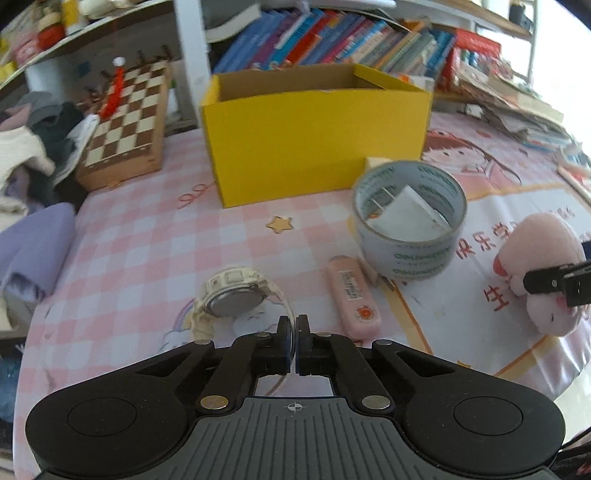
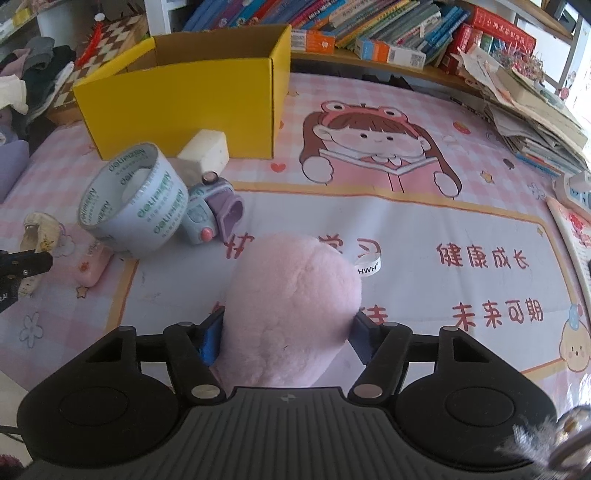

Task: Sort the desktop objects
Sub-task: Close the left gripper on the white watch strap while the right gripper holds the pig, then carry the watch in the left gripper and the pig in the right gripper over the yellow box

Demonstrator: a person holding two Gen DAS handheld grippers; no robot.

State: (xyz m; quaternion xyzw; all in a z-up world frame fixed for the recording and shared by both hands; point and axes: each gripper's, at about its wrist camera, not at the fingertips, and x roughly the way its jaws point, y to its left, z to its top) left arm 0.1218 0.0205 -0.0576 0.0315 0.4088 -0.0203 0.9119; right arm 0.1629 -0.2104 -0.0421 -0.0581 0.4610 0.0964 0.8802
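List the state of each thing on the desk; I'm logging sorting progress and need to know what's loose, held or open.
Box: open-topped, upright; inside hidden.
Tape roll: on the mat, tilted, propped on something.
Watch: on its side, loose.
Pink case: flat, loose.
Plush: clamped between the right gripper's fingers.
Toy camera: beside the tape roll, loose.
Eraser: at the box's foot.
Left gripper: shut, empty.

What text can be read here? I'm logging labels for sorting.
"DELIPIZEN" (roughly): tape roll.
"HWH": small white ring.
"健康成长" and "未来可期": desk mat.
Pink eraser label, book spines: too blurred to read.
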